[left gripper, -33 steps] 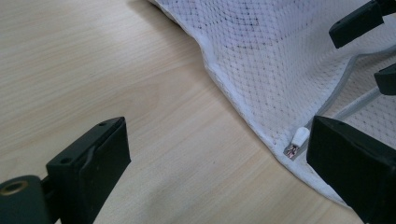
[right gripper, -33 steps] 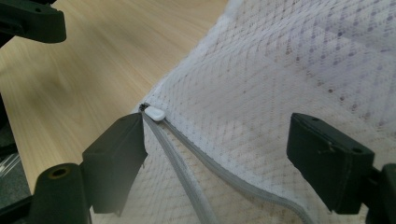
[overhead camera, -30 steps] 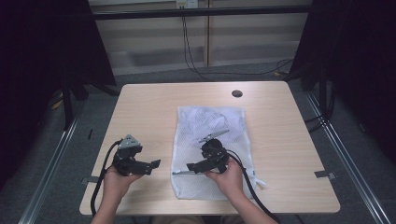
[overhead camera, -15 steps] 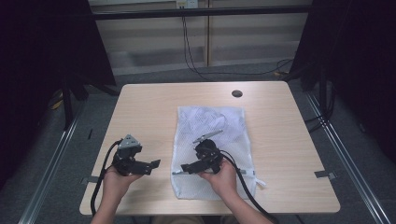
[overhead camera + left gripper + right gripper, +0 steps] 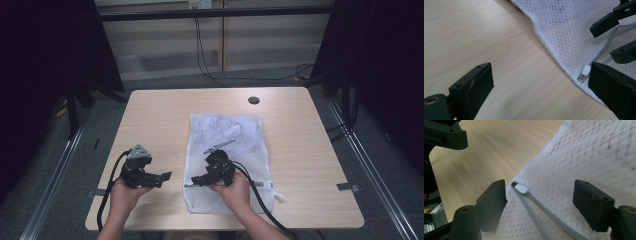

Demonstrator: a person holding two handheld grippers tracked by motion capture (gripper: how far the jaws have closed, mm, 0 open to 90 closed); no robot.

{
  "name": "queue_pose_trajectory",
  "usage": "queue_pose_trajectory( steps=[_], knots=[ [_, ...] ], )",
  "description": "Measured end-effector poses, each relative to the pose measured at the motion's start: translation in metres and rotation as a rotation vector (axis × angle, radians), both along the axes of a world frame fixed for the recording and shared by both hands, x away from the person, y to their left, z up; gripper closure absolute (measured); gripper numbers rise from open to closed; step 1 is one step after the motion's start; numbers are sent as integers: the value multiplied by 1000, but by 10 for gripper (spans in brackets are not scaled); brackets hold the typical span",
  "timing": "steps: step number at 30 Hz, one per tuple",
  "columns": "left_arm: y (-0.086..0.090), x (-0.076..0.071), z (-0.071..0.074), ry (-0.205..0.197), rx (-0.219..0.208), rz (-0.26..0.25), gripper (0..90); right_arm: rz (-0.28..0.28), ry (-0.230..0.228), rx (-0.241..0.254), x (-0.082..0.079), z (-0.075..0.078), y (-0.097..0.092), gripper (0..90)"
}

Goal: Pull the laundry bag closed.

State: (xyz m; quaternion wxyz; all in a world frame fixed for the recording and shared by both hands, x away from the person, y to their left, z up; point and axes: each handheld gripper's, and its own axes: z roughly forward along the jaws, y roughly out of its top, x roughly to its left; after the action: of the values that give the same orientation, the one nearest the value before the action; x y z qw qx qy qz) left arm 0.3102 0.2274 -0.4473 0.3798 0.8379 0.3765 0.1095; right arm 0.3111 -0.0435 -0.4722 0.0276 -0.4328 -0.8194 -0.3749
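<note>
A white mesh laundry bag (image 5: pixel 225 132) lies flat in the middle of the table. A grey zipper (image 5: pixel 536 212) runs across its near end, and the white zipper pull (image 5: pixel 521 188) sits at the bag's left edge. My right gripper (image 5: pixel 195 180) hovers open over that corner, its jaws on either side of the pull without touching it (image 5: pixel 541 202). My left gripper (image 5: pixel 166 175) is open just left of the bag, over bare wood. It faces the zipper pull (image 5: pixel 586 71) with nothing between its jaws (image 5: pixel 541 92). The right gripper's jaw tips are at the upper right of the left gripper view.
The light wooden table (image 5: pixel 150 115) has a dark round hole (image 5: pixel 254 100) near its far edge. Bare wood lies on both sides of the bag. Cables trail from both grippers toward the near edge. Dark floor and metal rails surround the table.
My right gripper has shifted a little to the left over the bag, toward the zipper end at the bag's left edge. The left gripper has stayed in place.
</note>
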Motion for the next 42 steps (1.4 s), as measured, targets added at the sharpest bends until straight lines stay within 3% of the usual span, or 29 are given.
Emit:
queue_pose_trajectory(
  steps=[10,20,24,31,42],
  knots=[
    [0,1,-1,9,20,8,60,-34,109,28,4,-4,2,346],
    [0,1,-1,10,21,5,61,-18,135,45,3,-4,8,402],
    [-1,1,-1,8,21,5,61,-8,146,54,4,-5,9,464],
    [-1,1,-1,11,26,-1,63,1,170,93,4,-6,11,524],
    [0,1,0,-1,20,9,69,1,183,74,4,-10,17,611]
  ],
)
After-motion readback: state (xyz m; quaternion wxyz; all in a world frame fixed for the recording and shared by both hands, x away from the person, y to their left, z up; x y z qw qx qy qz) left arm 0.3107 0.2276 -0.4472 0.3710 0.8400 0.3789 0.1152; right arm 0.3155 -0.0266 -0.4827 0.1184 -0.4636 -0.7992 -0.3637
